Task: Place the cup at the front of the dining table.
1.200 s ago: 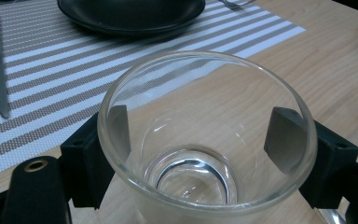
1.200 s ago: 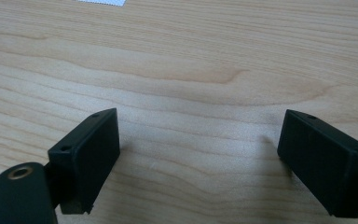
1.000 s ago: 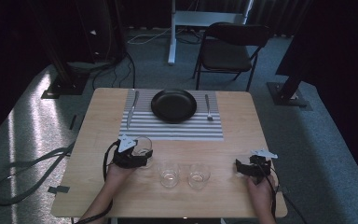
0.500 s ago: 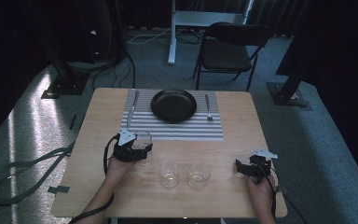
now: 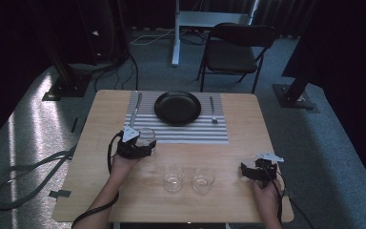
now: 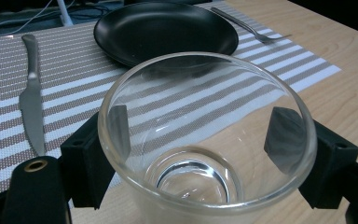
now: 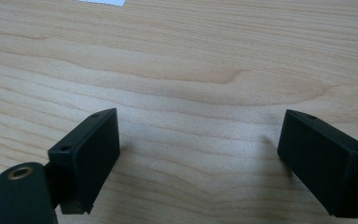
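- High view: the left gripper point(image 5: 140, 143) holds a glass point(image 5: 146, 137) at left of middle, on the near edge of the striped mat point(image 5: 190, 133). 2 more glasses point(image 5: 173, 177) stand lower down. The right gripper point(image 5: 253, 171) sits at lower right.
- Left gripper view: the jaws squeeze the glass point(image 6: 207, 140) at both sides, low in the middle. A black plate point(image 6: 165, 30) is at the top.
- Right gripper view: the jaws are wide apart over bare wooden table point(image 7: 191, 70).
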Action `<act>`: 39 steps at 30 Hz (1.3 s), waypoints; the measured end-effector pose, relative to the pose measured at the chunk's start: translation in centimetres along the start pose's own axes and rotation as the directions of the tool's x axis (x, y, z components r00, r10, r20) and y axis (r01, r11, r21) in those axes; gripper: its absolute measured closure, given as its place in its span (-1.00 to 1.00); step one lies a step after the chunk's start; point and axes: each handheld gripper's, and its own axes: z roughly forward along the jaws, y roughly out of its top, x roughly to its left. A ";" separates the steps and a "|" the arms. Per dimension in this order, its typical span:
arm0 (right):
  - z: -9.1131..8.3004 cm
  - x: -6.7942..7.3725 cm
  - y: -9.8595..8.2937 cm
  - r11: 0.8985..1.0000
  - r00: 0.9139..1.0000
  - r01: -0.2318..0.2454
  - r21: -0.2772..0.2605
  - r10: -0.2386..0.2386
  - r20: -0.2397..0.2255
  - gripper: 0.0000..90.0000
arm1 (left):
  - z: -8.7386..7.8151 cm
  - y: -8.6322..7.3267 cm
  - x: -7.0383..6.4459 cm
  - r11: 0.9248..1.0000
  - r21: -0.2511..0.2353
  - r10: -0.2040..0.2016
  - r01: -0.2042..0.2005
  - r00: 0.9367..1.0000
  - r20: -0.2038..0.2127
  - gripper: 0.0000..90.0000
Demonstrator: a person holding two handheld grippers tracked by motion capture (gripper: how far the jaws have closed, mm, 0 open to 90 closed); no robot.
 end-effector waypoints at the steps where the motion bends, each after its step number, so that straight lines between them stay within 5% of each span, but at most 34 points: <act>1: 0.0 0.0 0.0 1.000 1.000 0.001 0.000 -0.001 0.000 -0.73 | 0.1 0.1 0.0 1.000 -0.001 0.000 0.000 1.000 -0.002 -0.56; 39: 0.0 0.0 0.0 1.000 1.000 0.000 0.000 0.000 0.000 -0.73 | 3.9 2.4 1.6 0.999 0.034 -0.033 0.037 0.996 -0.085 -0.56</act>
